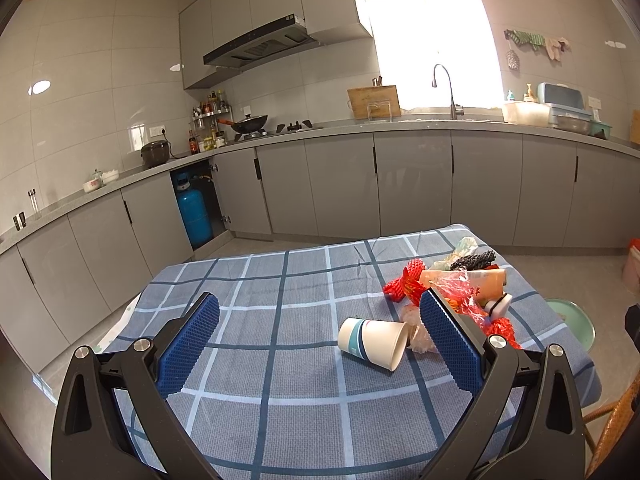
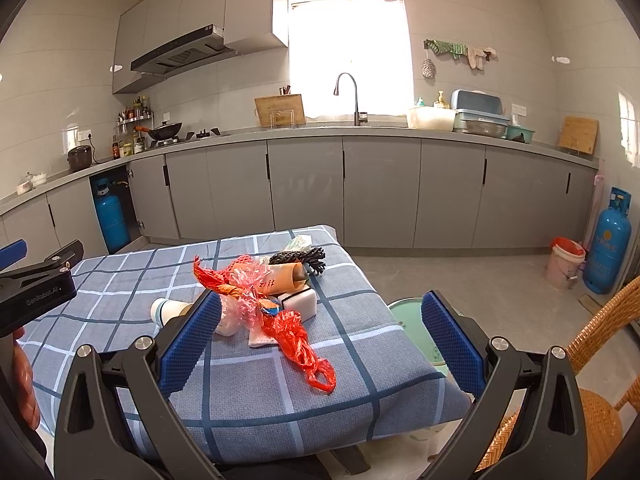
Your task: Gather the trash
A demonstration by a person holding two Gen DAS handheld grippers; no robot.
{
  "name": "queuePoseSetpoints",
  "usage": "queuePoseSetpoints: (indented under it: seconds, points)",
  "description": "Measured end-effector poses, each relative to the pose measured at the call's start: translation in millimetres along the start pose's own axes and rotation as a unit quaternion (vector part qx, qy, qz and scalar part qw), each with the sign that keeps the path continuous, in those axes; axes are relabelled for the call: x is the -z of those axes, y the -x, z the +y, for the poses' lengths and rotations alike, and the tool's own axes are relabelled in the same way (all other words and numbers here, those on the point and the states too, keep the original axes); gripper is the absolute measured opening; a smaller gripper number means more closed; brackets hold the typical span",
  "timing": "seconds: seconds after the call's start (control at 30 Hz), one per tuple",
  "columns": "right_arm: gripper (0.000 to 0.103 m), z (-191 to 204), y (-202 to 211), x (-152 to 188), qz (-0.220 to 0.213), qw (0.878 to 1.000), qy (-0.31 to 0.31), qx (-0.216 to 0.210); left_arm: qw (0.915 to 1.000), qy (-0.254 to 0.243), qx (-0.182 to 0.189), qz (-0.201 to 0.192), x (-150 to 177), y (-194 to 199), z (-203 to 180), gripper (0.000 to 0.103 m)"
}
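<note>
left gripper [image 1: 320, 340]: jaws wide apart, nothing between the blue pads, hovering over near part of table
right gripper [image 2: 320, 340]: jaws wide, holding nothing, above the near right corner of the table
table [image 1: 260, 280]: blue plaid cloth, kitchen counter and grey cabinets far behind it
trash pile [image 2: 272, 292]: clustered on the right side of table, mid to far
paper cup [image 1: 372, 342]: on its side, near-left edge of pile, open mouth facing right, lying between the left gripper's pads in left wrist view but not gripped
red plastic bag [image 2: 304, 344]: twisted, nearest piece, trails toward the near edge of cloth
clear pink wrapper [image 2: 244, 300]: crumpled, just behind the red bag, touching it
orange tube [image 1: 468, 280]: lying flat in middle of pile, partly under wrapper
white sponge block [image 2: 302, 298]: right of wrapper, beside tube
red foam net [image 1: 404, 284]: left side of pile, far of cup
black scrubber [image 2: 300, 258]: far end of pile, next to a pale crumpled wrapper
green basin [image 2: 416, 328]: on floor off the right table edge, partly hidden by right pad
wicker chair [image 2: 596, 392]: near right
pink bucket [image 2: 566, 262]: far right floor, beside a blue gas cylinder [image 2: 608, 248]
</note>
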State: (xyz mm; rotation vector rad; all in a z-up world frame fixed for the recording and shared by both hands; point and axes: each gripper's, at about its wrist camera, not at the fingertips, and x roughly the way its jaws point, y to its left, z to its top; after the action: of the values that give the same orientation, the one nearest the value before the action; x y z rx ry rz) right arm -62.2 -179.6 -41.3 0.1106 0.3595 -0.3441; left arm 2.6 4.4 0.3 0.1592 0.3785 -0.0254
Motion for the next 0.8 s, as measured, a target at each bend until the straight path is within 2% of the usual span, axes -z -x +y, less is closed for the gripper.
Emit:
queuePoseSetpoints:
  seconds: [0.53, 0.7, 0.8]
  points:
    - [0.098, 3, -11, 9, 0.002, 1.0, 0.001, -0.012, 0.9999, -0.006, -0.008, 0.012, 11, -13, 7, 0.099]
    - [0.098, 8, -37, 16, 0.019, 1.0, 0.014, -0.014, 0.9981, 0.001, -0.025, 0.056, 28, -49, 24, 0.099]
    - [0.098, 10, -51, 17, 0.027, 0.999, 0.017, -0.013, 0.9971, 0.005, -0.031, 0.07, 35, -65, 30, 0.099]
